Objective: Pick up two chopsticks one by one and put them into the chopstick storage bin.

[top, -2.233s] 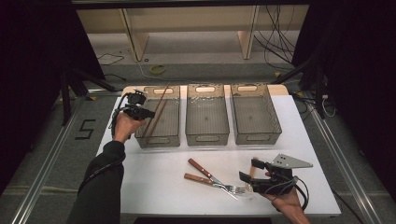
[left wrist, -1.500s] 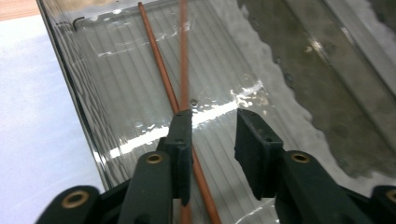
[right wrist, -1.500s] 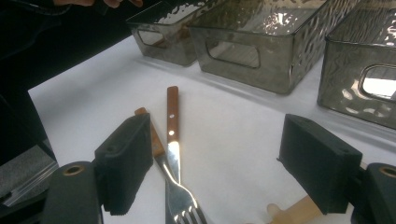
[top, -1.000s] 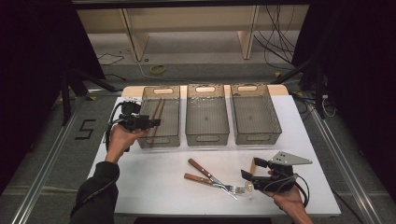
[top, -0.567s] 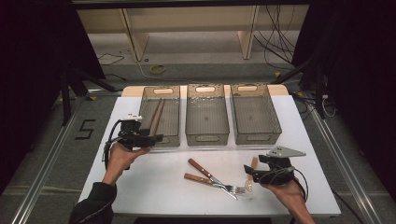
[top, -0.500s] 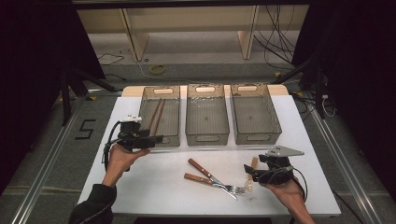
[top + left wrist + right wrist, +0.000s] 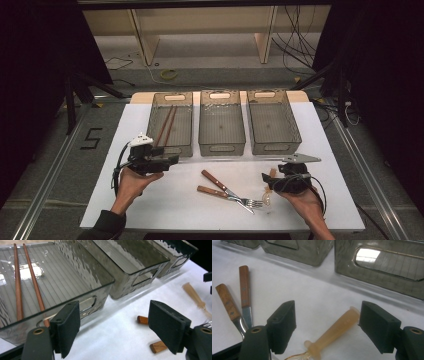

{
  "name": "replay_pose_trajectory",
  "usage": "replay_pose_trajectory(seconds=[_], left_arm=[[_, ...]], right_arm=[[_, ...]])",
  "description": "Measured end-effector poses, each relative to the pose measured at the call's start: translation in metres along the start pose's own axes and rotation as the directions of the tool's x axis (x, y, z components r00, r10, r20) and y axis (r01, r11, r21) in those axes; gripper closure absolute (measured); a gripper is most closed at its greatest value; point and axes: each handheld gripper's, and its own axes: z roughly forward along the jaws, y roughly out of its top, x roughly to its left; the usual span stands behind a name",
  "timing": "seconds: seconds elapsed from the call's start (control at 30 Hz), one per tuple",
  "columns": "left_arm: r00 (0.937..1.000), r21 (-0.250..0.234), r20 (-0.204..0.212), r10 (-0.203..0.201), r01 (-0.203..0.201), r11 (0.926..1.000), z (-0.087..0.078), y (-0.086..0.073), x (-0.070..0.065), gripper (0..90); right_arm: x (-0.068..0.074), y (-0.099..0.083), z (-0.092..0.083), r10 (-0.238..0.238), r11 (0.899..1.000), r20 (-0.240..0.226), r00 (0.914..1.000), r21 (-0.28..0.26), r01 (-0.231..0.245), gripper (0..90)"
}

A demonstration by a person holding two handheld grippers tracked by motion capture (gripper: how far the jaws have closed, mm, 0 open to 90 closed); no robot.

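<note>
Sorting cutlery: lining up on the pale-handled utensil

Left hand has come back from over the left bin toward my side of the bench since the earlier frames, and the chopsticks lie in that left bin. My left gripper now hangs just in front of the bin's near wall, and its fingers have just been opening; they stand wide with nothing between them. My right gripper has edged forward from the near right of the bench; its fingers have just been narrowing a little but are still wide, set either side of the pale-handled utensil without touching it.

Where things lie:
- Pale utensil: on the bench, handle slanting between my right fingers, clear head toward me and partly out of sight.
- Two wooden-handled forks: crossed on the bench near the middle, between my hands.
- Middle bin and right bin: nothing seen inside.

How I judge the pick should go:
- Handle sits nearer the right-hand finger; I'd centre it first so both fingers meet it together.
- Grip across the thick handle, not at the flared collar or the slick clear head, which could slip.
- Come low so the fingers' tips reach the bench, then close slowly; a round handle may roll away.
- Lift straight before heading to a bin, clearing its near wall.
- Keep the left gripper away from the forks until the right is clear.
</note>
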Motion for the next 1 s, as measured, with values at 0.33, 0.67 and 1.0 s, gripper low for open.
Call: replay_pose_trajectory(seconds=[0.33, 0.67, 1.0], left_arm=[[0.9998, -0.002, 0.015, 0.008, -0.008, 1.0, 0.002, -0.017, -0.007, 22.9], [0.9994, -0.021, 0.022, 0.026, -0.026, 0.9994, -0.001, -0.024, -0.011, 22.2], [0.9988, 0.008, 0.015, 0.046, -0.046, 0.9989, -0.001, -0.033, -0.013, 22.2]], right_arm=[[-0.003, 0.003, 0.006, 0.033, 0.999, 0.029, 0.999, 0.027, -0.034, 30.5], [-0.006, 0.003, 0.013, 0.046, 0.997, 0.038, 0.9982, 0.06, -0.048, 30.6], [-0.008, 0.002, 0.019, 0.054, 0.993, 0.048, 0.9974, 0.105, -0.058, 31.4]])
